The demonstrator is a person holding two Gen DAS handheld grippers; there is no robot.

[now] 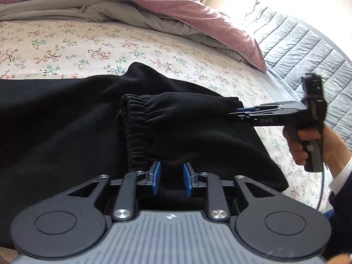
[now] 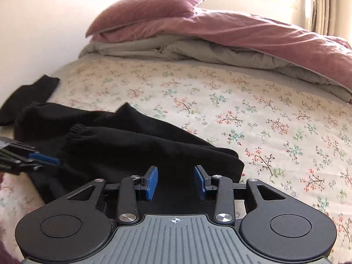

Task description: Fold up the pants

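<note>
A bed's floral sheet stretches wide and bare to the right, with a mauve-and-grey duvet bunched at its head. Soft black pants lie near the sheet's front edge, their gathered elastic waistband folded on top. The left gripper and right gripper hover with blue pads parted, gripping nothing.
</note>
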